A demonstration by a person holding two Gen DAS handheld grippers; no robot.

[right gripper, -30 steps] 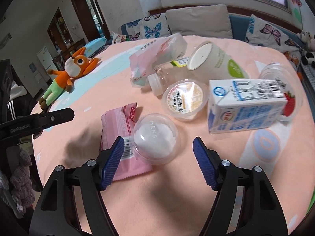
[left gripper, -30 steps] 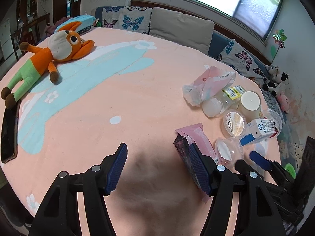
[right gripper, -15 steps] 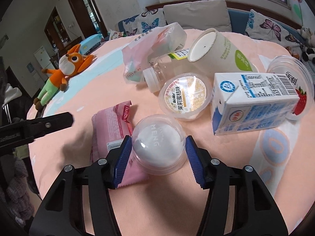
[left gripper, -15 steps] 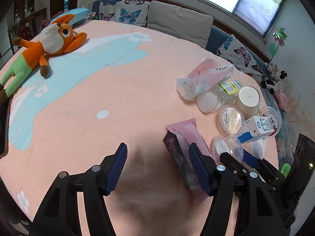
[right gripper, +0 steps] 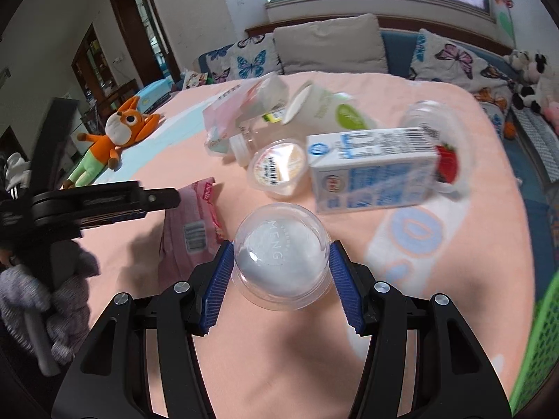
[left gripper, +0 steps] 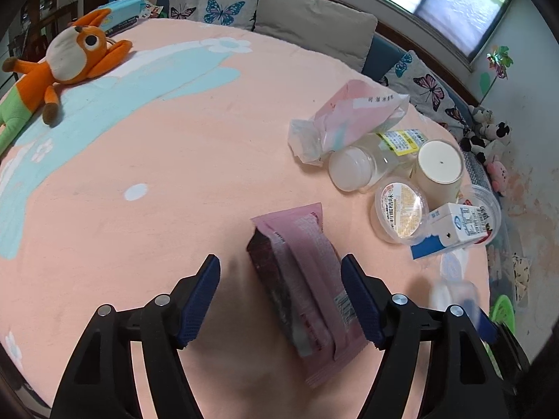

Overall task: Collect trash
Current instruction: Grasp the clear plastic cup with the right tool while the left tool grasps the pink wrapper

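A pink snack wrapper (left gripper: 300, 279) lies on the peach bedspread (left gripper: 174, 181). My left gripper (left gripper: 279, 262) straddles it with its jaws opening, and neither pad presses on it. My right gripper (right gripper: 281, 248) is shut on a clear round plastic cup (right gripper: 279, 269) marked MENG and holds it just above the spread. The wrapper (right gripper: 188, 234) shows left of that cup, under one left finger (right gripper: 153, 197). At the left wrist view's lower right edge, the cup (left gripper: 447, 293) appears blurred.
Beyond the cup lie a blue-white milk carton (right gripper: 374, 174), a sealed jelly cup (right gripper: 279, 167), a tipped paper cup (right gripper: 332, 111), a bottle (left gripper: 353, 167), a tissue pack (left gripper: 349, 115) and a strawberry tub (right gripper: 443, 139). An orange plush toy (left gripper: 70, 59) lies far left. A green basket (right gripper: 538, 349) stands at right.
My right gripper closed on the clear cup and lifted it off the spread. My left gripper moved forward until the pink wrapper lay between its fingers.
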